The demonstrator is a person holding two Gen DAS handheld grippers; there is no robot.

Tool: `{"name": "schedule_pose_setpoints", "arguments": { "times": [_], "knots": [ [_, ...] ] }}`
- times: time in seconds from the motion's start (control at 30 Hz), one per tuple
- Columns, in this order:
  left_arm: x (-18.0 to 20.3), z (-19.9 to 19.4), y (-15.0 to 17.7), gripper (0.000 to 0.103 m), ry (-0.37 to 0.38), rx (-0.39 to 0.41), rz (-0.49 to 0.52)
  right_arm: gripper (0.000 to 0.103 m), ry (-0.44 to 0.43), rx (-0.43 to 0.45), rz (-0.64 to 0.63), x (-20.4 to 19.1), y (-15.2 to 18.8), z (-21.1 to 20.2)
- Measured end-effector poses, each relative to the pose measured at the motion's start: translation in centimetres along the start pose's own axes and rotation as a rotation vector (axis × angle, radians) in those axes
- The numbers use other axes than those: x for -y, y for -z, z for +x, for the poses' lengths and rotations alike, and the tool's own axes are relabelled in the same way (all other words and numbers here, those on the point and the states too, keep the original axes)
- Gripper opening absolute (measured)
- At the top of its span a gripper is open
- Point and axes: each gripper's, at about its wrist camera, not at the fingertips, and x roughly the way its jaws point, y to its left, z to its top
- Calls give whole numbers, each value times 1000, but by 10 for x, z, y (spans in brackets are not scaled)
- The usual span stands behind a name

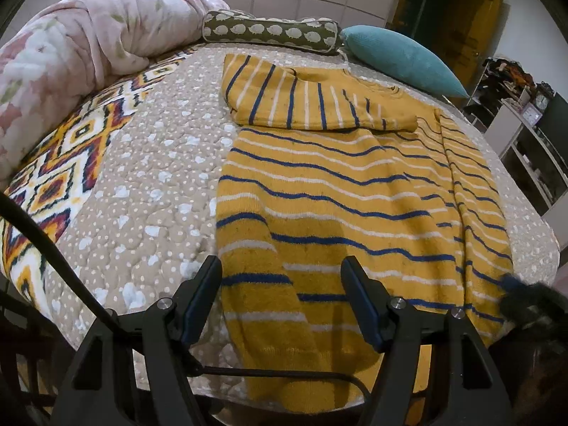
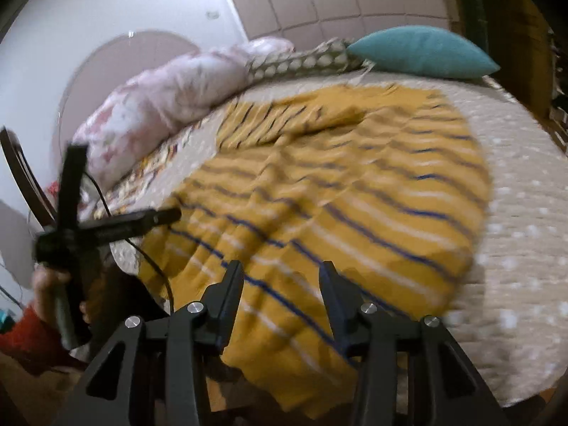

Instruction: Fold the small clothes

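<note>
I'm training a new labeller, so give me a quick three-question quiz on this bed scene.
1. True or false: the sweater lies on the quilt.
2. What colour is the pillow: A red, B teal, C black?
3. Does the left hand-held gripper hold anything?

Key: 1 true. 2 B. 3 No; its jaws stand apart over the sweater's near edge.

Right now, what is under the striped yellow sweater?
The sweater lies flat on the dotted beige quilt, which shows on both sides of it. One sleeve is folded across its top. Whatever lies directly beneath the sweater is covered.
</note>
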Motion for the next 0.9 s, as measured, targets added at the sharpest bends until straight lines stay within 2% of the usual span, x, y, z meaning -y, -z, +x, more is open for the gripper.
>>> {"name": "schedule_pose_setpoints", "arguments": {
  "times": [0.07, 0.13, 0.17, 0.2, 0.23, 0.3, 0.37, 0.43, 0.5, 0.6, 0.67, 0.7, 0.77, 0.8, 0.83, 0.87, 0.9],
  "knots": [
    [-1, -3, 0, 68, 3, 6, -9, 48, 20, -48, -8, -8, 3, 23],
    [-2, -3, 1, 68, 6, 8, -15, 45, 88, -87, -32, -11, 7, 41],
    [-2, -4, 1, 68, 7, 9, -16, 33, 110, -95, -49, -12, 10, 45],
    [-1, -5, 1, 68, 7, 10, -13, 16, 122, -87, -65, -14, 12, 44],
    [-1, -4, 1, 68, 4, 9, -11, 8, 85, -81, -62, -14, 13, 40],
    [-1, -6, 0, 68, 4, 13, -12, 5, 61, -61, -32, -7, 10, 27],
    [-2, -12, -3, 68, 5, 24, -16, 5, 55, -24, 18, 8, 3, 8],
    [-3, -17, -5, 68, 3, 38, -18, 5, 113, 42, 86, 40, -10, -27],
    [-3, -22, -8, 68, -4, 53, -22, 5, 214, 112, 165, 82, -20, -66],
    [-6, -25, -11, 68, -17, 67, -28, 5, 473, 186, 299, 170, -26, -124],
    [-8, -21, -13, 68, -28, 58, -33, 5, 607, 185, 358, 214, -23, -141],
    [-9, -18, -14, 68, -34, 47, -41, 7, 708, 174, 398, 243, -19, -147],
    [-12, -15, -15, 68, -31, 39, -56, 7, 821, 139, 476, 278, -10, -154],
    [-13, -14, -16, 68, -28, 35, -63, 7, 841, 136, 506, 286, -5, -158],
    [-15, -14, -16, 68, -28, 33, -67, 7, 824, 154, 546, 290, 0, -164],
    [-16, -13, -16, 68, -29, 29, -72, 12, 761, 193, 571, 289, 7, -169],
    [-16, -12, -16, 68, -28, 25, -77, 25, 714, 215, 583, 286, 11, -170]
  ]
}}
